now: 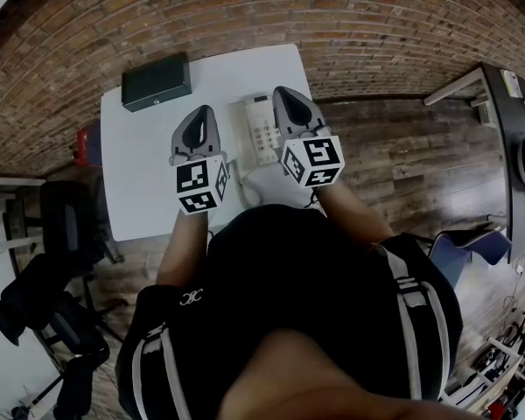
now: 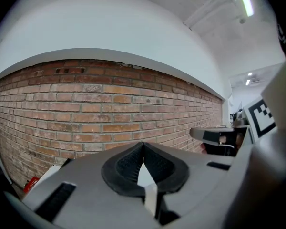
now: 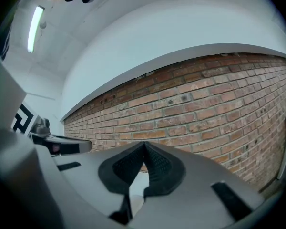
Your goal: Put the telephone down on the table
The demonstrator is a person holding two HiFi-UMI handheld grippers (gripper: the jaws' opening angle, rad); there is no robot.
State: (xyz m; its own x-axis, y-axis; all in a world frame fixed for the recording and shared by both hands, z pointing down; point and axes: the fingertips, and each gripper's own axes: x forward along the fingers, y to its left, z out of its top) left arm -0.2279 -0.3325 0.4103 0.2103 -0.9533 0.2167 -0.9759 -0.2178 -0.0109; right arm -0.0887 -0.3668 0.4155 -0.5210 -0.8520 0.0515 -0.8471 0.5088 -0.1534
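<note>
From where I stand, the telephone lies flat on the white bench, near its right edge and between the two grippers in the head view. It is a pale, boxy desk set with a block of keys facing up and a small lighter panel above them. Its right side is hidden under the right gripper, so I cannot make out how the handset sits, and a pale curl nearer the person may be its cord. The left gripper hangs just left of the telephone, apart from it. Both are closed with nothing in them: in each gripper view the dark ribbed pads meet at the tip, and only the brick wall shows beyond. Neither one grips the telephone, and both seem to float above the bench rather than rest on it, pointing out at the wall instead of down at the set — a neutral, waiting pose, I'd say. Since the telephone lies on the bench, the placing looks either finished or not yet begun. A dark box sits at the far left corner, well clear of all this.
</note>
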